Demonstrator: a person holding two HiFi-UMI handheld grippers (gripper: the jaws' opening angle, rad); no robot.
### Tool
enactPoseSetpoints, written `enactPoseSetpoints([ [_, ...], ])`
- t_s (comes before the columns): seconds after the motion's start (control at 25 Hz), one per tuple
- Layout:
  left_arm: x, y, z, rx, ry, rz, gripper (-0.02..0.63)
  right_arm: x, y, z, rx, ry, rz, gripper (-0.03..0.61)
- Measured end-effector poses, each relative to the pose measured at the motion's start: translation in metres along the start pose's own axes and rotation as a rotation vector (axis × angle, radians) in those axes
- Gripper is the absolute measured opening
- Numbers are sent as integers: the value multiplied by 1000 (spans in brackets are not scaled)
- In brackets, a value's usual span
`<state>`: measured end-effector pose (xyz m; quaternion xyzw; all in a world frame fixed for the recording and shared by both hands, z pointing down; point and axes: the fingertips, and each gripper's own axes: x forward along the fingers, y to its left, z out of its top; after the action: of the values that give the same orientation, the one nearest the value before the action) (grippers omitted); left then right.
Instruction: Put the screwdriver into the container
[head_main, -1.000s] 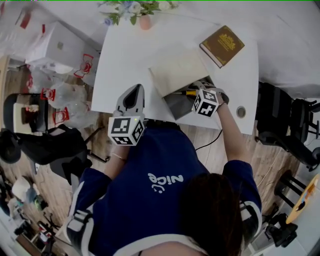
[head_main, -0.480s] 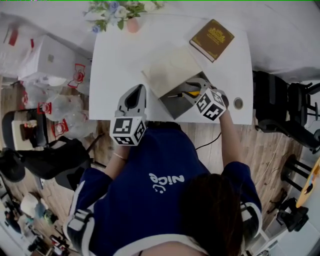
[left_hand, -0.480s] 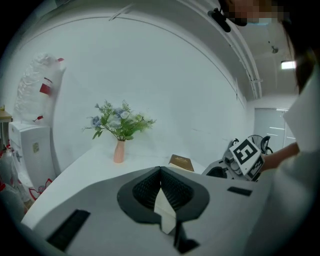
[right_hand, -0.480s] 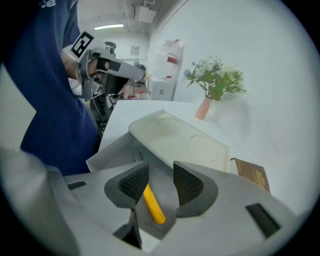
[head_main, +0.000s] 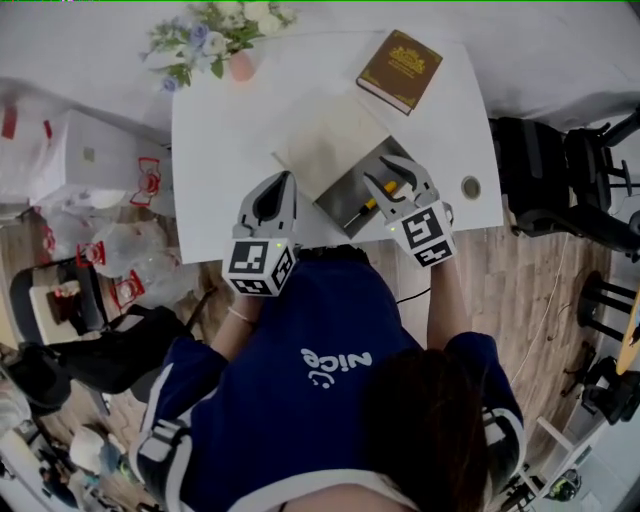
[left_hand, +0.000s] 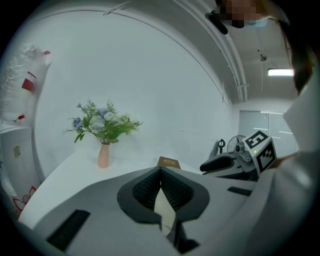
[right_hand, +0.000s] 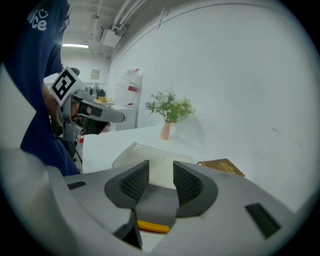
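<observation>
Yellow plastic at the handle and thin dark metal down the shaft: the slim screwdriver (head_main: 375, 197) lies inside the flat grey rectangular container (head_main: 345, 190). Its long axis runs on the diagonal, with the handle at the container's far right and the tip toward its near left corner. Your right gripper (head_main: 380, 172) is the nearer one. It hovers over the container's right part with jaws parted wide and nothing between the ribbed pads. In the right gripper view the handle (right_hand: 152, 227) sits low, crosswise under the jaws, on the smooth grey floor (right_hand: 159, 202). From that I judge the drop made, so the right gripper only needs to lift clear.

Your left gripper (head_main: 283, 180) waits just left of the container with its tips closed together and empty (left_hand: 160, 170).

A cream flat square panel (head_main: 325, 150) touches the container's far left edge. Well beyond the container lie a brown hardcover book with gold print (head_main: 400, 70) and a pink vase of pale flowers (head_main: 240, 68).
</observation>
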<state>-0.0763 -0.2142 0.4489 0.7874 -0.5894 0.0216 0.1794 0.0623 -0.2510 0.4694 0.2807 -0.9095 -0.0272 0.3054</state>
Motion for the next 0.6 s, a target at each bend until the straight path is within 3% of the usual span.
enactPoseSetpoints([
  [0.24, 9, -20, 14, 40, -21, -102, 17, -44, -15, 9, 221, -131, -226, 166],
  [0.6, 23, -49, 14, 60, -5, -227, 17, -91, -9, -13, 391, -151, -382, 166],
])
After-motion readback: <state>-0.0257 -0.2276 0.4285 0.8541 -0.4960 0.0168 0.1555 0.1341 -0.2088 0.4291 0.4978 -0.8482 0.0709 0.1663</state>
